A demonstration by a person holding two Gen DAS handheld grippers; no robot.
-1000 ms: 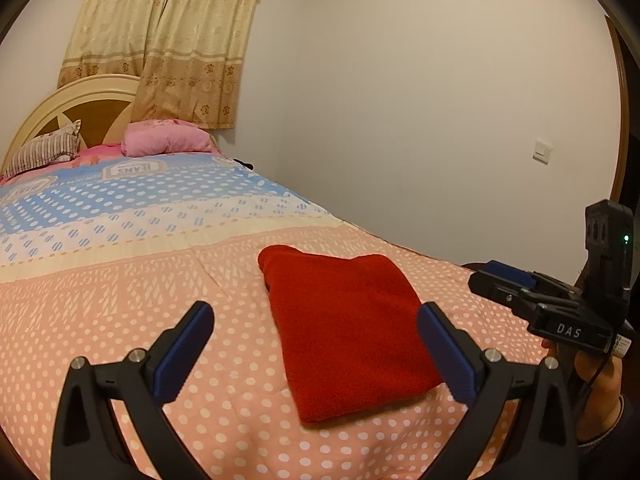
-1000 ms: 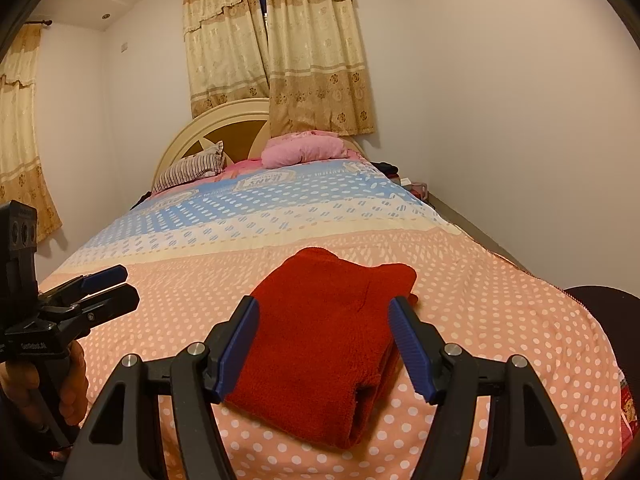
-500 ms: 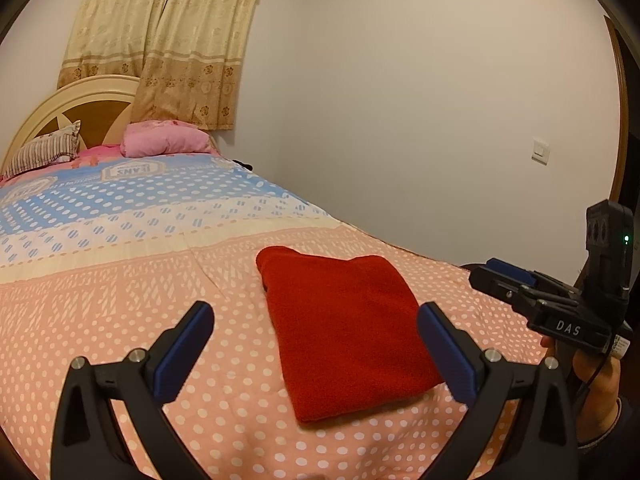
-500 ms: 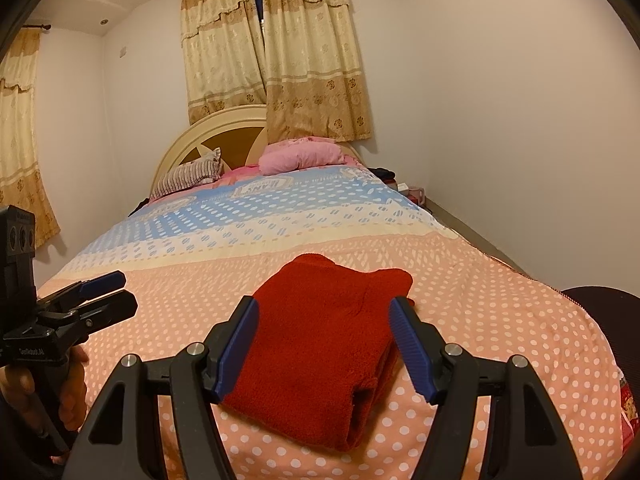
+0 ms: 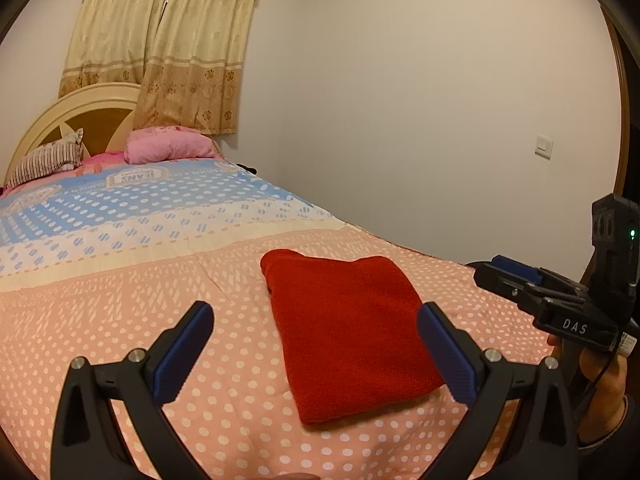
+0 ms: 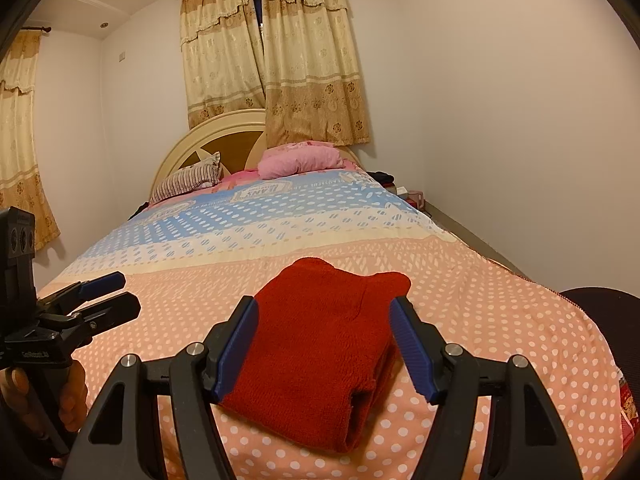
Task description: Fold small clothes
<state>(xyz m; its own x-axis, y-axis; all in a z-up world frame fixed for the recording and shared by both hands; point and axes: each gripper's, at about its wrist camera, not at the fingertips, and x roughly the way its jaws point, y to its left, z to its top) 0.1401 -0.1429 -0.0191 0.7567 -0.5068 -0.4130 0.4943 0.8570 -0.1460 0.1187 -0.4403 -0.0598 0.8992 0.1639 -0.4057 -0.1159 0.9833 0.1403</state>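
Observation:
A red garment [image 5: 348,328] lies folded into a neat rectangle on the pink dotted bedspread [image 5: 120,300]; it also shows in the right wrist view [image 6: 320,348]. My left gripper [image 5: 316,352] is open and empty, held above the bed just short of the garment's near edge. My right gripper [image 6: 326,348] is open and empty, its blue pads [image 6: 412,348] spread on either side of the garment and above it. Each gripper also shows in the other's view, the right one [image 5: 516,276] to the garment's right and the left one [image 6: 104,294] to its left.
The bed runs back to a cream headboard [image 6: 216,140] with a striped pillow [image 6: 186,180] and a pink pillow [image 6: 300,158]. A wall [image 5: 440,120] runs along the bed's right side. A dark round object [image 6: 604,304] sits past the bed's right corner.
Both grippers have drawn back and tilted up a little, so the garment sits slightly lower in the views. The garment has not moved. Both grippers remain open.

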